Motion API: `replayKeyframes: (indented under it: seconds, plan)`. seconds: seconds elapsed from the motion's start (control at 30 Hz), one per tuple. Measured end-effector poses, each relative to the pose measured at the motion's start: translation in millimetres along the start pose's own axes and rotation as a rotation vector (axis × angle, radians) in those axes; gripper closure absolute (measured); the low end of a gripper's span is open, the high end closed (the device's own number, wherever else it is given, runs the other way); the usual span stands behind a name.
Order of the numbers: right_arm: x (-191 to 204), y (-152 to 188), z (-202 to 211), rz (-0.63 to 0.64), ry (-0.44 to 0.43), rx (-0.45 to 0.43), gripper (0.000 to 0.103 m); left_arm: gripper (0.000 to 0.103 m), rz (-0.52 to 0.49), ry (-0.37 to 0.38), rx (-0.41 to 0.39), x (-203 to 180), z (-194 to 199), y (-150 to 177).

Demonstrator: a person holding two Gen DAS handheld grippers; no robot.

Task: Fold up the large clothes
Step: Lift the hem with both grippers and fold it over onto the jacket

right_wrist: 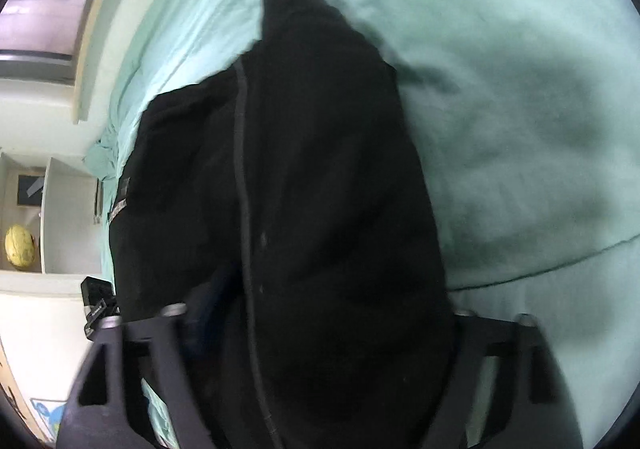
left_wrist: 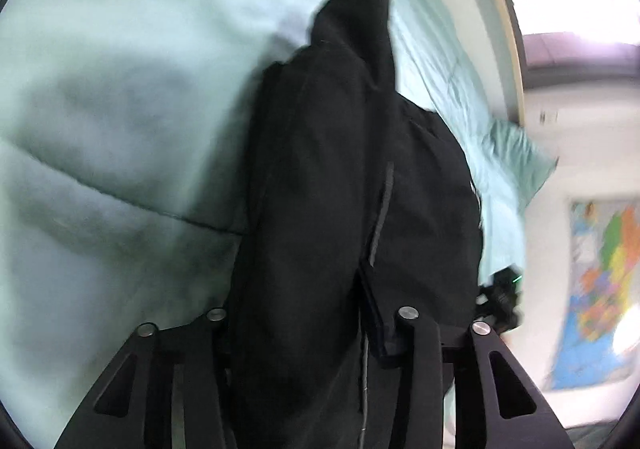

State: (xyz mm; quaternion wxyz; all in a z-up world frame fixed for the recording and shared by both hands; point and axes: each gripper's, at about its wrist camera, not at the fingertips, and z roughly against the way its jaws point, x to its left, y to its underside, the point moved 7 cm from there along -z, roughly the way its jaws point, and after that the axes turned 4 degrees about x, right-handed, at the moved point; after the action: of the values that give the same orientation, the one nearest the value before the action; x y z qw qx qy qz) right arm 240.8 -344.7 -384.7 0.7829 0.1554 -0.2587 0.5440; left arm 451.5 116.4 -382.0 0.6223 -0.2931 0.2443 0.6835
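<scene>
Gripping black garment (left_wrist: 320,189), both tongs (left_wrist: 312,333) (right_wrist: 316,329)

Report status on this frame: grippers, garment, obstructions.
Left gripper and right gripper each shut on the black jacket, which hangs lifted over the mint-green bedding. Fingertips hidden by cloth. Nothing in the way on the bed.
</scene>
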Motion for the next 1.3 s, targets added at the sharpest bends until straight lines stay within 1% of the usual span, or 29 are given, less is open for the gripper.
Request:
replayKeyframes:
  seconds: [0.03, 0.1, 0.13, 0.17, 0.2, 0.23, 0.27, 0.3, 0.33, 0.37, 0.4, 0.43, 0.47, 0.5, 0.53, 0.63, 0.7, 0.77, 0.83, 0.87, 0.9, 0.97, 1.0, 1.07, 1.1, 1.17, 1.23, 1.27, 1.3]
  plan:
    - [3.7, 2.4, 1.3, 0.034, 0.007, 0.008, 0.039, 0.062, -0.022, 0.001, -0.002, -6.7, 3.5, 3.0]
    - [5.7, 5.8, 1.3, 0.079, 0.004, 0.025, 0.040, 0.062, 0.001, 0.052, 0.013, -6.1, 3.8, 3.1]
    - [4.2, 5.5, -0.7, 0.080, -0.010, 0.036, 0.039, 0.062, 0.010, 0.063, 0.023, -3.0, 2.8, 1.0]
    - [2.6, 4.1, -4.0, 0.076, -0.023, 0.048, 0.038, 0.058, 0.025, 0.076, 0.037, 1.1, -0.8, -0.4]
    - [1.9, 3.9, -8.3, 0.078, -0.033, 0.058, 0.032, 0.055, 0.035, 0.082, 0.046, 4.5, -4.3, -3.1]
    - [2.2, 3.4, -13.8, 0.081, -0.048, 0.075, 0.025, 0.046, 0.043, 0.091, 0.052, 5.5, -9.2, -4.4]
    - [2.3, 2.3, -22.9, 0.077, -0.068, 0.097, 0.023, 0.038, 0.057, 0.114, 0.064, 7.3, -16.0, -5.9]
    - [1.9, 1.0, -30.0, 0.064, -0.088, 0.109, 0.020, 0.036, 0.075, 0.144, 0.071, 8.8, -21.3, -7.6]
    - [-0.3, -1.0, -32.7, 0.051, -0.101, 0.112, 0.020, 0.036, 0.100, 0.171, 0.068, 10.7, -27.8, -9.3]
    - [-0.6, -2.1, -34.2, 0.039, -0.110, 0.108, 0.020, 0.037, 0.113, 0.172, 0.060, 10.7, -31.7, -10.1]
    - [0.9, -2.1, -33.4, 0.041, -0.112, 0.103, 0.023, 0.042, 0.111, 0.159, 0.041, 9.2, -31.0, -10.2]
    - [6.1, 0.6, -28.7, 0.062, -0.113, 0.089, 0.034, 0.051, 0.084, 0.135, 0.018, 5.0, -26.2, -8.6]
    - [9.0, 6.3, -21.1, 0.089, -0.107, 0.073, 0.039, 0.060, 0.061, 0.119, 0.000, -0.2, -22.2, -6.6]
    - [9.6, 11.8, -16.4, 0.112, -0.101, 0.056, 0.050, 0.064, 0.042, 0.112, -0.018, -6.2, -16.1, -2.7]
    - [15.4, 17.4, -7.5, 0.132, -0.102, 0.036, 0.057, 0.068, 0.030, 0.120, -0.036, -12.2, -7.5, 0.6]
    - [36.8, 32.1, 13.6, 0.184, -0.110, -0.012, 0.064, 0.071, -0.012, 0.172, -0.097, -42.5, 21.2, 14.1]
    - [57.2, 48.9, 30.3, 0.232, -0.108, -0.042, 0.065, 0.071, -0.067, 0.194, -0.134, -72.4, 41.3, 27.5]
    - [72.9, 64.3, 55.1, 0.279, -0.086, -0.070, 0.065, 0.071, -0.127, 0.191, -0.159, -101.7, 59.4, 44.5]
    - [92.6, 90.3, 79.4, 0.323, -0.067, -0.108, 0.065, 0.071, -0.177, 0.199, -0.181, -129.7, 76.6, 60.8]
    - [96.6, 92.7, 85.2, 0.328, -0.067, -0.121, 0.065, 0.071, -0.199, 0.206, -0.196, -142.6, 91.3, 74.0]
    - [98.3, 92.7, 89.3, 0.329, -0.072, -0.130, 0.065, 0.071, -0.210, 0.208, -0.203, -148.5, 98.7, 80.9]
    - [102.1, 96.2, 98.7, 0.334, -0.083, -0.151, 0.065, 0.071, -0.241, 0.215, -0.218, -164.8, 122.4, 108.0]
    - [102.3, 97.2, 104.5, 0.337, -0.081, -0.157, 0.065, 0.071, -0.247, 0.218, -0.221, -168.6, 128.8, 114.1]
    - [100.6, 96.0, 112.3, 0.338, -0.074, -0.158, 0.065, 0.071, -0.259, 0.219, -0.226, -178.2, 144.6, 144.9]
    - [99.8, 97.4, 111.8, 0.340, -0.067, -0.157, 0.065, 0.071, -0.258, 0.221, -0.225, -166.7, 155.0, 155.7]
    - [99.0, 98.8, 107.5, 0.345, -0.053, -0.153, 0.065, 0.071, -0.252, 0.219, -0.222, -160.1, 167.8, 185.0]
    - [97.9, 106.6, 107.2, 0.337, -0.041, -0.134, 0.065, 0.071, -0.236, 0.224, -0.210, -157.6, 168.4, 208.0]
    - [98.7, 107.7, 109.5, 0.328, -0.039, -0.123, 0.065, 0.071, -0.214, 0.228, -0.195, -149.7, 167.7, 221.9]
    - [96.1, 113.4, 111.0, 0.317, -0.033, -0.107, 0.065, 0.071, -0.203, 0.227, -0.187, -145.8, 163.7, 228.5]
